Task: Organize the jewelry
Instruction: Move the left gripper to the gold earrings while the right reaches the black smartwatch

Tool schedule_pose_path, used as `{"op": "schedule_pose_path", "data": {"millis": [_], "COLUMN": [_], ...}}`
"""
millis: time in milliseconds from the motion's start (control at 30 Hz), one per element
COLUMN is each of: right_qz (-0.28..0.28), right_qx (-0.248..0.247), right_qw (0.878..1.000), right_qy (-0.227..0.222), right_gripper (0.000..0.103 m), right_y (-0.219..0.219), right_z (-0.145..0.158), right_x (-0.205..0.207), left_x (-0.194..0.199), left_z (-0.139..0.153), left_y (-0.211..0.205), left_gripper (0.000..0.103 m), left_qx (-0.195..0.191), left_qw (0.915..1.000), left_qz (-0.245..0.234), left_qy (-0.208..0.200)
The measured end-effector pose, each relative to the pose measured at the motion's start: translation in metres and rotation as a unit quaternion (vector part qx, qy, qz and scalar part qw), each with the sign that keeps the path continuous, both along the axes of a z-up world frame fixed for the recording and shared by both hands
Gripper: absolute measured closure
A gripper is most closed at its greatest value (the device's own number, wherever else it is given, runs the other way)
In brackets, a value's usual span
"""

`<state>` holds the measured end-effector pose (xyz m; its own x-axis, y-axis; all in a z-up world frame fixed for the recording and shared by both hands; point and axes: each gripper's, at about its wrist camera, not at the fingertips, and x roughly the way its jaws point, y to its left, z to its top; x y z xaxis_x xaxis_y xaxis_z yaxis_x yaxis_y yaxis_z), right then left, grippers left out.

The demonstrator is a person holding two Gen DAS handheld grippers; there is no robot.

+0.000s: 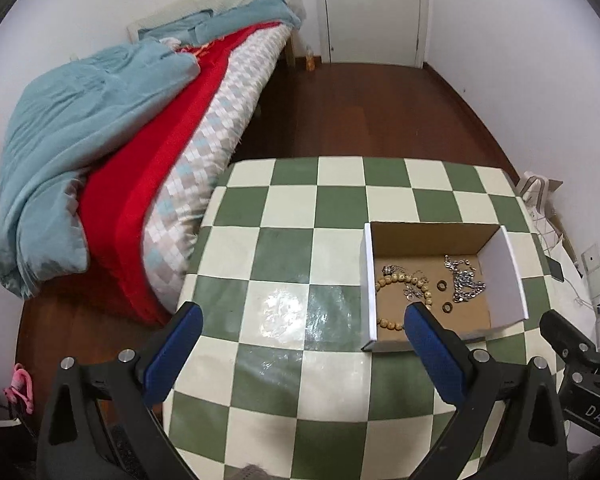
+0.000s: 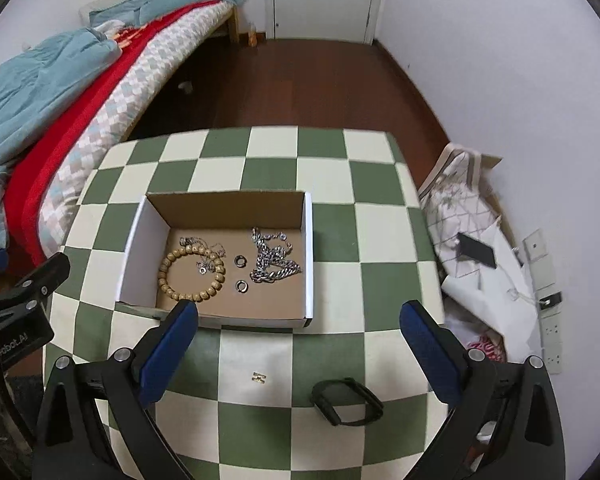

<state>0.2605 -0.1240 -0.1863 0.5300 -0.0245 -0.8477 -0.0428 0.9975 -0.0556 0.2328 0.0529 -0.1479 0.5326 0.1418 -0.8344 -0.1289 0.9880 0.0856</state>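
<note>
Both your grippers, left point(image 1: 302, 314) and right point(image 2: 299, 312), gape wide, holding nothing; the black band point(image 2: 345, 402) and gold clasp point(image 2: 259, 377) lie outside the box point(image 2: 309, 256).

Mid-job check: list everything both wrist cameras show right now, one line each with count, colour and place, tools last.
cardboard box: 1, brown inside with white walls, open, on the table
bead bracelet: 1, tan, in the box, left part
chunky chain: 1, silver, in the box, right part
thin chain: 1, silver, in the box, lying over the bead bracelet
rings: 2, dark, in the box between bracelet and chunky chain
small clasp piece: 1, gold, on the table in front of the box
black band: 1, black, on the table near the front edge
table: 1, green and cream checks
bed: 1, blue, red and patterned bedding, left of the table
left tool: 1, black with blue pads, open, empty
right tool: 1, black with blue pads, open, empty
</note>
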Motion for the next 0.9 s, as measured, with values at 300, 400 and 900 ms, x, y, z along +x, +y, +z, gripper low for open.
{"op": "schedule_pose_path", "data": {"millis": [300,400,900], "right_qz": [-0.004,-0.008,-0.046], "right_qx": [0.005,0.006,0.055], "right_qw": [0.999,0.997,0.995], "right_qy": [-0.052,-0.071,-0.065], "right_gripper": [0.001,0.001,0.001], "right_y": [0.004,0.005,-0.046], "right_z": [0.041,0.054,0.034], "right_x": [-0.050,-0.067,-0.113], "left_x": [-0.043,-0.057,-0.089], "left_z": [0.034,0.048,0.029], "left_y": [-0.002,-0.003,-0.027], "left_gripper": [0.000,0.000,0.000], "left_qx": [0.004,0.009,0.047], "left_qw": [0.9991,0.9979,0.9943], "left_qz": [-0.010,-0.010,-0.006], "left_qy": [-0.042,-0.063,-0.095]}}
